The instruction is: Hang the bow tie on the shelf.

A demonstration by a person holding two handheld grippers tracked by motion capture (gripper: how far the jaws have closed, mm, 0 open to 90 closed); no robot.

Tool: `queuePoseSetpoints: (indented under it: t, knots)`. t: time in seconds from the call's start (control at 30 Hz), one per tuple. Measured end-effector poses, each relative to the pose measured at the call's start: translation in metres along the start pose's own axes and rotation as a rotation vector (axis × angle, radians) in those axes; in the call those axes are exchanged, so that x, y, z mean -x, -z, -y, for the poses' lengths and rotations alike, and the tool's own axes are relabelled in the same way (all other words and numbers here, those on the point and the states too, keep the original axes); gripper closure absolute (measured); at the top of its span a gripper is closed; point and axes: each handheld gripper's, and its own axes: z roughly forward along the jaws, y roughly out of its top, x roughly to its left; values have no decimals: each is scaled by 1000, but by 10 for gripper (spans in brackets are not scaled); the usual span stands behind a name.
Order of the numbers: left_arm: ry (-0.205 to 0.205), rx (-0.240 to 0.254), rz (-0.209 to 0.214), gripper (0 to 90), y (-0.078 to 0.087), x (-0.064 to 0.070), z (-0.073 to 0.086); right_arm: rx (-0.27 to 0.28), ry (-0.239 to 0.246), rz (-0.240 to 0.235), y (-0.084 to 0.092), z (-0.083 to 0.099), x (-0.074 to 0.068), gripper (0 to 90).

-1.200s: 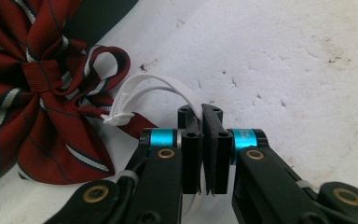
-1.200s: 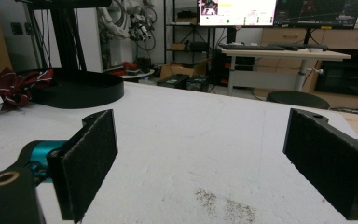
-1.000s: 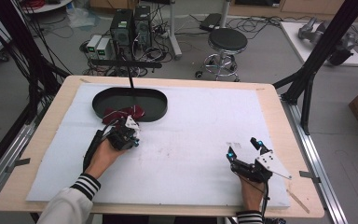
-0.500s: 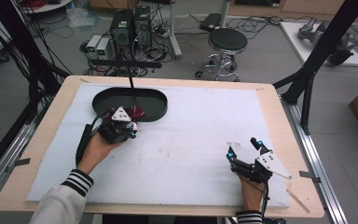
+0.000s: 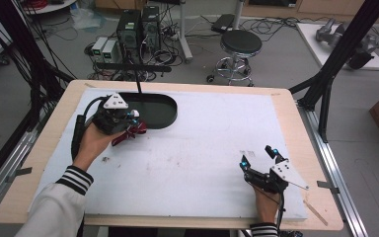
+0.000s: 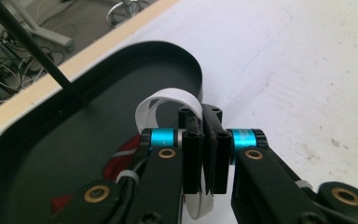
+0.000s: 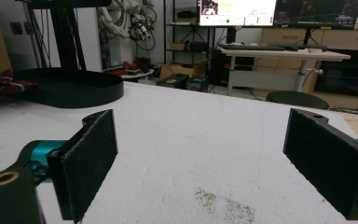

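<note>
My left gripper (image 5: 134, 120) is raised over the near rim of the black oval tray (image 5: 159, 112), at the table's far left. Its jaws are shut on the white strap (image 6: 168, 100) of a red item (image 5: 131, 134), which hangs below the jaws. In the left gripper view the strap loops up behind the closed pads (image 6: 192, 154), with the red item (image 6: 121, 158) under them and the tray (image 6: 51, 140) beneath. My right gripper (image 5: 258, 156) rests near the front right of the white board, open, with nothing between its pads (image 7: 91, 158).
A thin black pole (image 5: 137, 81) rises at the tray's far rim. The white board (image 5: 217, 128) covers most of the wooden table (image 5: 296, 123). Off the far edge stand a stool (image 5: 241, 44) and computer cases (image 5: 139, 24) on the floor.
My left gripper has risen and shifted left, lifting the red item up from the tray. The right gripper has stayed in place.
</note>
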Motion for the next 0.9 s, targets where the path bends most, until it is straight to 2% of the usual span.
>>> queuePoseSetpoints:
  t: [0.4,0.67,0.9]
  knots:
    - [-22,66,-44,866,18,-17,-32,2,1,1,0,0,0,89]
    - [-7,118,-69,866,29,-31,-52,2,0,1,0,0,0,89]
    - [7,151,-94,866,35,-44,-63,0,1,0,0,0,0,89]
